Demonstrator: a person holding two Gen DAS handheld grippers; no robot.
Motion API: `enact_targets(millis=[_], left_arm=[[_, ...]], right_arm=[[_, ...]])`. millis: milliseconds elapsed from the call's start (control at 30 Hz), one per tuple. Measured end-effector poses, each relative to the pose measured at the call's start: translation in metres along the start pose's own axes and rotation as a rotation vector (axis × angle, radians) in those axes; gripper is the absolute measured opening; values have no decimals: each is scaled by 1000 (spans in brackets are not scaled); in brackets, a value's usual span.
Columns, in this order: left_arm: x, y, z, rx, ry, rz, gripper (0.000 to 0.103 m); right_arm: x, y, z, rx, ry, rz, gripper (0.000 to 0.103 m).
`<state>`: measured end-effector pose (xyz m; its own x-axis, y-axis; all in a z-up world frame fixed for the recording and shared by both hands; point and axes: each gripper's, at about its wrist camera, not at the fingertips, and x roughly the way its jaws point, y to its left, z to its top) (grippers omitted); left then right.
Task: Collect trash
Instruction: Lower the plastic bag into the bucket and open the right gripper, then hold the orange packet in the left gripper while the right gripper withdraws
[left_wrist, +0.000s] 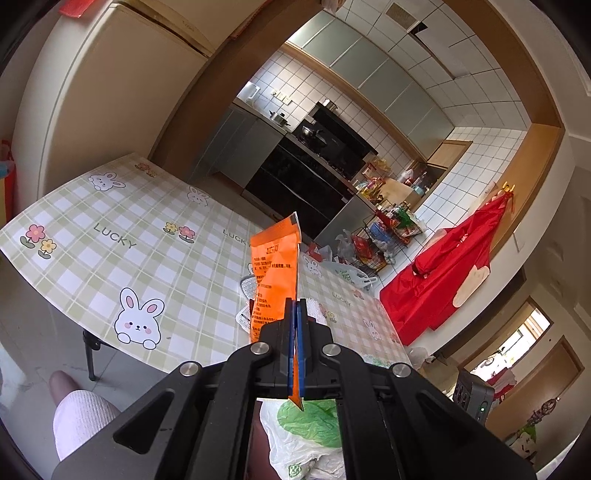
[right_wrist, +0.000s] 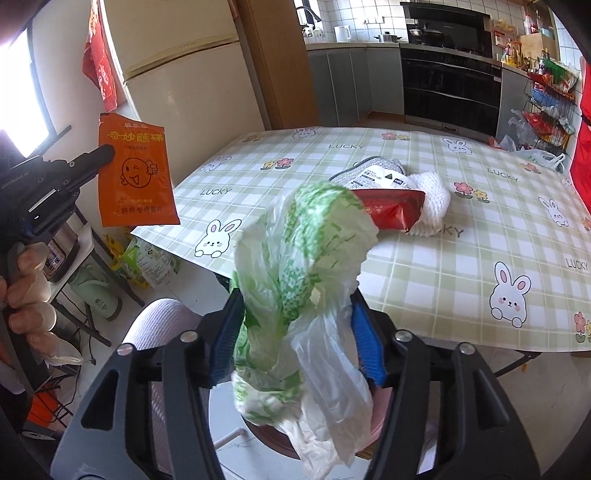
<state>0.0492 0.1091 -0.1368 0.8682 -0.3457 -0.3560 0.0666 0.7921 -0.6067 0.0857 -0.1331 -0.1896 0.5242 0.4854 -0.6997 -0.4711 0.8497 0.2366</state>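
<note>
- Beside the table (right_wrist: 424, 266), off its near edge, two grippers show, one per hand.
- Left gripper (left_wrist: 295, 310): blue pads pressed together on one orange sachet (left_wrist: 275, 275), clamped at its lower edge. Sachet stands up past the fingertips, in the air and clear of the table.
- Right view shows the same sachet hanging flat-on, printed with a winking face; a gloved hand (right_wrist: 29, 291) grips the left handle.
- Right gripper (right_wrist: 299, 332): jaws stand apart. One crumpled white-and-green plastic bag (right_wrist: 299, 280) sits between the two blue pads (right_wrist: 365, 347). It touches both, left pad partly hidden by it; whether they press it I cannot tell. Bag droops below the fingers over a round brown rim.
- On the table, one pile near the middle: one red packet (right_wrist: 395, 210), one grey-and-white printed wrapper (right_wrist: 376, 175), one white foam net (right_wrist: 434, 203), all touching.
- Tablecloth: green check, rabbits, flowers, "LUCKY".
- Far right corner: one more white bag (right_wrist: 543, 158) at the table edge.
- One knee in pale ribbed cloth (left_wrist: 79, 413) below the table edge.
</note>
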Motion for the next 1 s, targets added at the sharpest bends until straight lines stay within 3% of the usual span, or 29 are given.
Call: enact_targets(millis=[233,300,367,633,1000], left_arm=[[-1,-3,0,12,1,-11,2],[-1,-4,-1,15,2,-16,2],[-2,-5,-2,19,4,-20,1],[0,-14,-8,36,33,-39,1],[20,-38,-41,103,154,-76,2]], right_arm=[[-11,2,1,5,-44,17,79],[-16,1,3,11,-65,2,92],[-22,-2,6,18,-92,-23,97],[-41,-19,13,83,-172,-120,97],[-58,-55,14,167,-215,-182,97]])
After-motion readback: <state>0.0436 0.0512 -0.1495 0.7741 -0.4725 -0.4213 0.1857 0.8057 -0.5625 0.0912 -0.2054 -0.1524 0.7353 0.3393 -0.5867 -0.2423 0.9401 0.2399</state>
